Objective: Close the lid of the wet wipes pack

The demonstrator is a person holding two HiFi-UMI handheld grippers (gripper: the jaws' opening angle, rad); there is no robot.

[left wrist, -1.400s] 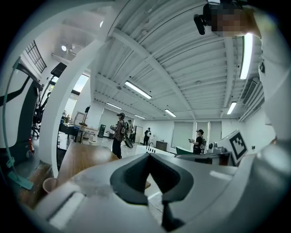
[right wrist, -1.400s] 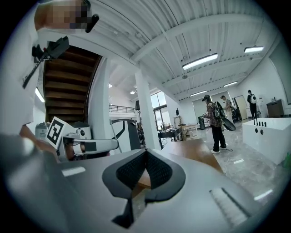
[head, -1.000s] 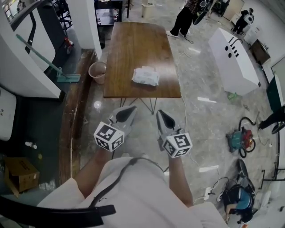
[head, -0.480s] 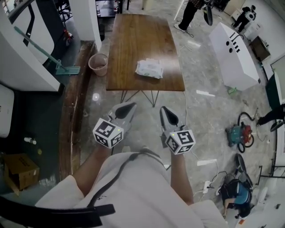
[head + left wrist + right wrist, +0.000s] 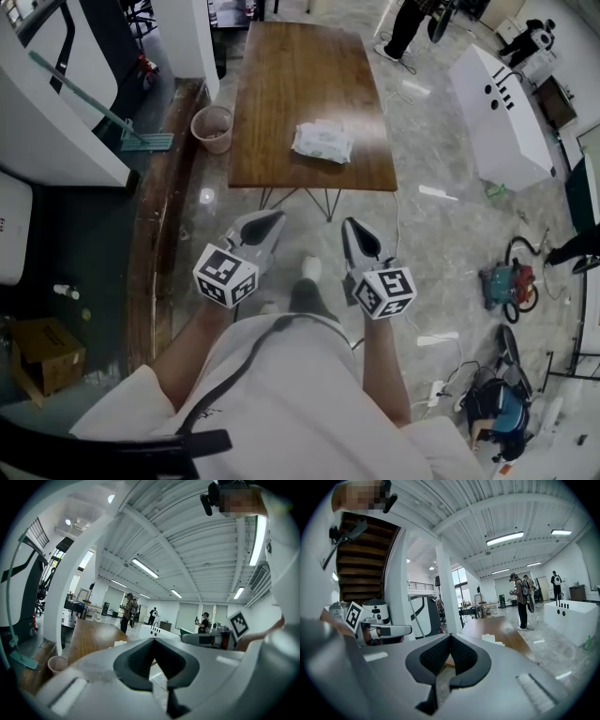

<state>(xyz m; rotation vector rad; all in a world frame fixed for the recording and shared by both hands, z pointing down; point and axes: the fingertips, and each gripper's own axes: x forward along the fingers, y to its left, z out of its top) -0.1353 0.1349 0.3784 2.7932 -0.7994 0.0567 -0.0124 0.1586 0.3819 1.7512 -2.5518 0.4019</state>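
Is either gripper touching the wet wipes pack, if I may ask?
No, the left gripper and right gripper hang over the floor, away from the wet wipes pack.

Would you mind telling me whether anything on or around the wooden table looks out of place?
Nothing looks spilled or damaged. The wet wipes pack lies alone on the wooden table, slightly askew to its edges; it is too small to tell whether it is open. Loose white scraps litter the floor at the right.
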